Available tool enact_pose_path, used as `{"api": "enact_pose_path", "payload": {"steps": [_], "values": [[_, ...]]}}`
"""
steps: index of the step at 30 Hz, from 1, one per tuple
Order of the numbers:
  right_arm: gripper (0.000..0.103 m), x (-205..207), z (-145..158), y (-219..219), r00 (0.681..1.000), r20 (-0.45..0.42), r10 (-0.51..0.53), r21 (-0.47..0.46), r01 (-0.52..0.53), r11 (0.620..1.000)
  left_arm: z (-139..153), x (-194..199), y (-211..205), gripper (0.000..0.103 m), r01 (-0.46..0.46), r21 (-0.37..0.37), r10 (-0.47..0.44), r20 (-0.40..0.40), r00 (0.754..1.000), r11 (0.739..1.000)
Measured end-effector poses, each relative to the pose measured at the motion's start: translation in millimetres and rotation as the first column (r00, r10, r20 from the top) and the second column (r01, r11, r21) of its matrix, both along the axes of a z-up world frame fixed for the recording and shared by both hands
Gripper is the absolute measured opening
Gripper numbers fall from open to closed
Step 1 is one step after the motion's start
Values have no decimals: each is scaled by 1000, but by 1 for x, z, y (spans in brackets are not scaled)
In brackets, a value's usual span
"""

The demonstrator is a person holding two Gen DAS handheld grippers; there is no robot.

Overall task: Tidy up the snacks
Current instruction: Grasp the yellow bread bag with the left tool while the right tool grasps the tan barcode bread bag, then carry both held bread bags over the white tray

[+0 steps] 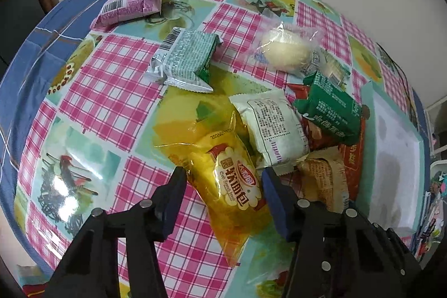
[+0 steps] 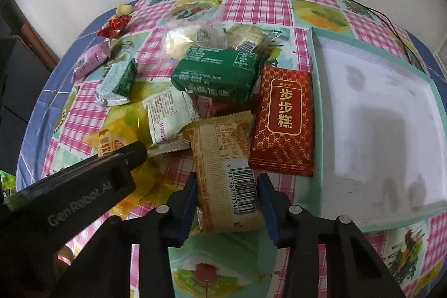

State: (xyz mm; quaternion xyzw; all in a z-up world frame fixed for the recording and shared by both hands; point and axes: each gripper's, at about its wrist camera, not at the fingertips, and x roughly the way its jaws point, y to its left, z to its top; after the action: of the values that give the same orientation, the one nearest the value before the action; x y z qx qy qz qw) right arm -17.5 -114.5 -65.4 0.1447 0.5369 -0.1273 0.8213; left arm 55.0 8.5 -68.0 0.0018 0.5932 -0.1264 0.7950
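Both tongs clamped: right tongs (image 2: 226,187) pinch the tan barcode pack (image 2: 223,166), left tongs (image 1: 223,180) the yellow bread bag (image 1: 226,172). Lift straight off the tabletop (image 2: 259,4), then into the white tray (image 2: 377,113) alongside.

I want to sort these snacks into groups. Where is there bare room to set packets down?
The white tray is bare inside. Open tablecloth lies left of the silver-green packet and the yellow bread packet. The pile around the dark green packet is crowded.
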Motion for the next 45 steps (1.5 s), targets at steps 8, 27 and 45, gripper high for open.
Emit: {"api": "enact_pose_path", "payload": {"steps": [8,27,45], "values": [[41,3,-5,-3,1000,-8,-13,3,13,1000,-7,3,-3,48,1,42,-1,3,1000,999],[39,-10,33,-10,993,109,-55,79,47,996,43,-4,7,41,-25,-50,31,128,991,998],[39,-36,58,-86,949,144,-280,36,277,960,70,-19,-71,41,127,-71,-110,212,971,989]]}}
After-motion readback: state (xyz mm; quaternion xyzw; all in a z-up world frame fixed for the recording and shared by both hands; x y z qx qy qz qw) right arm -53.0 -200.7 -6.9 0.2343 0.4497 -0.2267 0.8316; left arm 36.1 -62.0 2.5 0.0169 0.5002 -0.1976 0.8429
